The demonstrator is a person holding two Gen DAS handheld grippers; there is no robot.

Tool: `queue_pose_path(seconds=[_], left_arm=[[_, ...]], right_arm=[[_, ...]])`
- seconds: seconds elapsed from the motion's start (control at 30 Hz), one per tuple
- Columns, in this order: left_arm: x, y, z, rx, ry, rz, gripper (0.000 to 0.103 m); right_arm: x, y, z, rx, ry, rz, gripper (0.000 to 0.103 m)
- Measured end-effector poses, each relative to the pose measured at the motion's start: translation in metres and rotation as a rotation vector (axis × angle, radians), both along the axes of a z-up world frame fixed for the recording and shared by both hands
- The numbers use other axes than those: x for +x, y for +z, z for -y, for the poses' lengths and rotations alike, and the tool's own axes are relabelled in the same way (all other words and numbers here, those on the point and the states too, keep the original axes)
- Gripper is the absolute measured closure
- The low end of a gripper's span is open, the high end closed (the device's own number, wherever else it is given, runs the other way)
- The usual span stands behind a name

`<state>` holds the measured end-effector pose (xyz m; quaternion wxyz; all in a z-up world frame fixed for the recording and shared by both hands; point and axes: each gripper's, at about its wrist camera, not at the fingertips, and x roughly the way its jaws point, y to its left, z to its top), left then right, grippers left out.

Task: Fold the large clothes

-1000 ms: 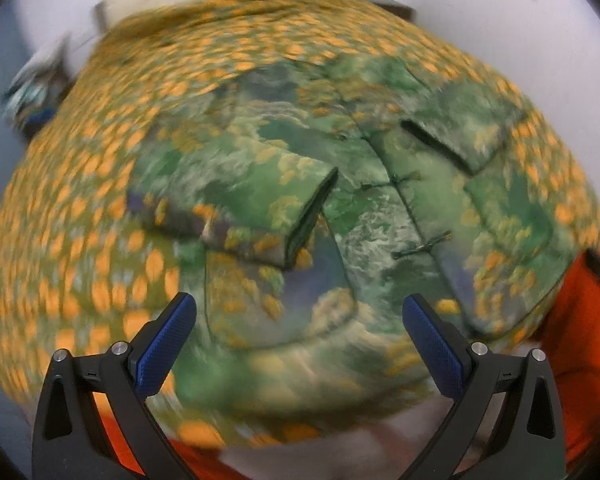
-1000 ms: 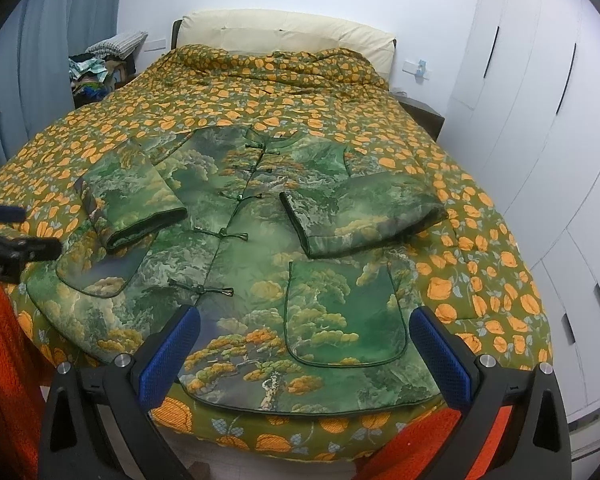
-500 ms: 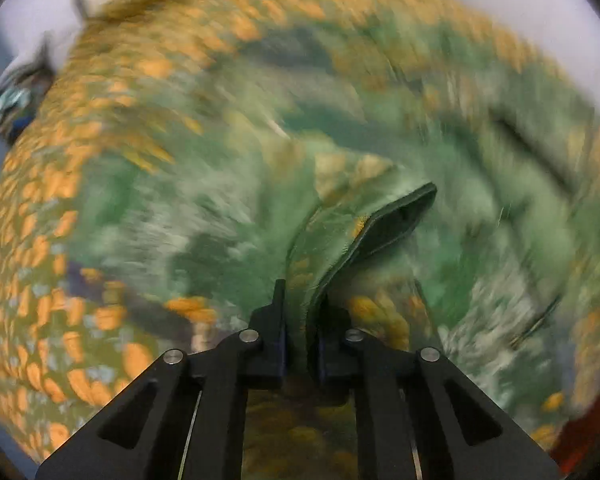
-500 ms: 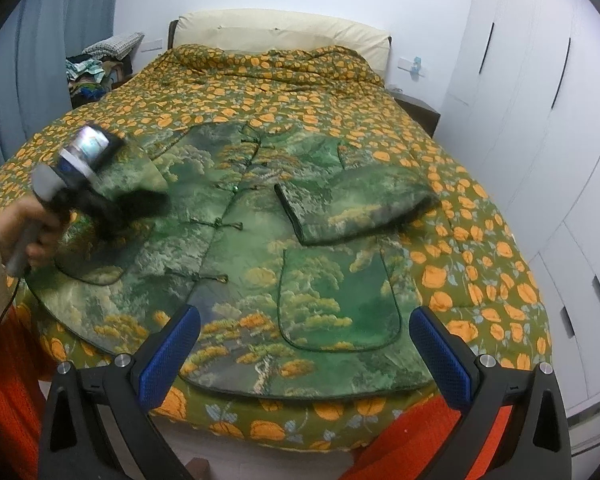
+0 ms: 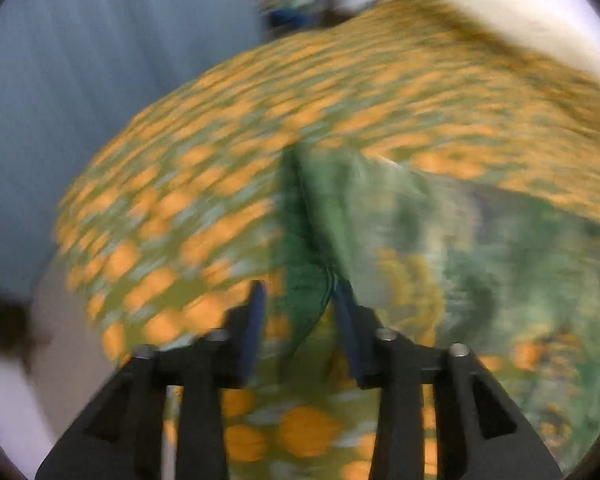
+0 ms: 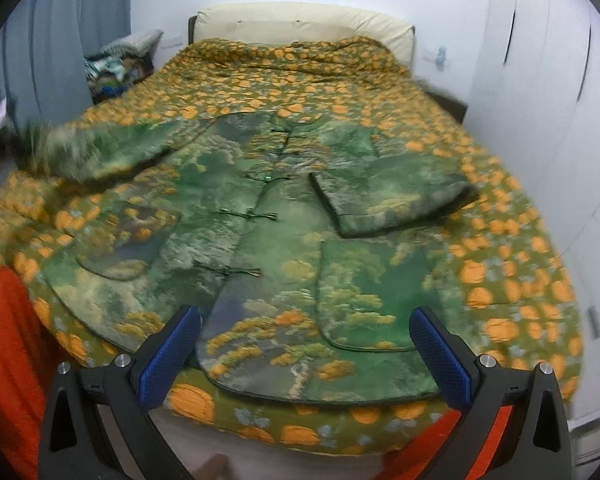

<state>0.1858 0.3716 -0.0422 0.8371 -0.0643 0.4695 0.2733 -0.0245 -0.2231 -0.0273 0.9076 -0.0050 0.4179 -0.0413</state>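
A green landscape-print padded jacket (image 6: 260, 240) lies front-up on the bed (image 6: 520, 264), which is covered by an orange-flowered quilt. The jacket's collar points toward the cream headboard (image 6: 300, 26) and its hem sits at the near foot edge. Its long axis runs straight away from me along the row of frog buttons (image 6: 252, 216).

The sleeve on the right (image 6: 392, 196) is folded across the chest. The sleeve on the left (image 6: 100, 152) is out to the side, blurred, toward the curtain.

The left hand-held gripper (image 5: 300, 312) has that left sleeve's cuff between its blue pads. The jaws stand partly apart, and in this smeared view I cannot tell whether they are pinching or letting go.

The right hand-held gripper (image 6: 300, 344) hovers released over the hem, jaws spread wide and grasping nothing.

The sleeve lies directly ahead of the left gripper and well off from the right one. I'd judge the left hand is the one to lay it flat. The hem is nearest the right.
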Motion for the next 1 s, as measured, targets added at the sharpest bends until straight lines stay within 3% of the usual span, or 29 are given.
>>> queue_pose_path(seconds=[0.07,0.17,0.23,0.37,0.43,0.47,0.53,0.57,0.7,0.77,0.87,0.9,0.93,0.97,1.0], left_arm=[[-0.020,-0.011,-0.006,0.000,0.024,-0.018,0.034],[-0.055,-0.011,0.007,-0.024,-0.003,0.021,0.024],[-0.070,-0.008,0.026,-0.042,-0.047,0.031,0.022],[-0.087,-0.007,0.081,-0.082,-0.179,0.026,0.015],[-0.074,-0.005,0.100,-0.100,-0.238,0.000,0.015],[-0.074,-0.005,0.112,-0.110,-0.271,-0.017,0.015],[-0.077,-0.005,0.129,-0.127,-0.331,-0.030,0.015],[-0.079,-0.005,0.137,-0.129,-0.360,-0.033,0.015],[-0.078,-0.005,0.163,-0.086,-0.457,-0.040,0.015],[-0.075,-0.009,0.174,-0.079,-0.491,-0.046,0.015],[-0.068,-0.018,0.186,-0.101,-0.522,-0.060,0.015],[-0.066,-0.022,0.189,-0.108,-0.530,-0.065,0.015],[-0.065,-0.025,0.192,-0.118,-0.536,-0.069,0.015],[-0.064,-0.029,0.194,-0.136,-0.545,-0.074,0.015],[-0.063,-0.034,0.195,-0.166,-0.561,-0.085,0.014]], right_arm=[[0.012,0.000,0.017,0.066,0.030,0.028,0.000],[0.044,-0.003,0.036,-0.076,0.090,0.088,0.000],[0.087,-0.022,0.040,-0.201,0.191,0.049,0.000],[0.153,-0.069,0.036,-0.335,0.362,-0.007,0.000],[0.195,-0.108,0.041,-0.392,0.355,-0.142,0.004],[0.214,-0.123,0.052,-0.377,0.306,-0.212,0.010],[0.228,-0.115,0.084,-0.236,0.206,-0.227,0.076],[0.227,-0.105,0.096,-0.179,0.173,-0.207,0.090],[0.198,-0.021,0.190,-0.071,-0.066,-0.035,0.091],[0.174,0.016,0.246,-0.066,-0.206,0.039,0.091],[0.140,0.045,0.334,-0.078,-0.454,0.072,0.086],[0.128,0.048,0.365,-0.099,-0.549,0.062,0.068],[0.114,0.046,0.397,-0.130,-0.651,0.025,0.022],[0.102,0.041,0.418,-0.141,-0.715,-0.013,0.001],[0.087,0.035,0.437,-0.135,-0.773,-0.045,0.004]])
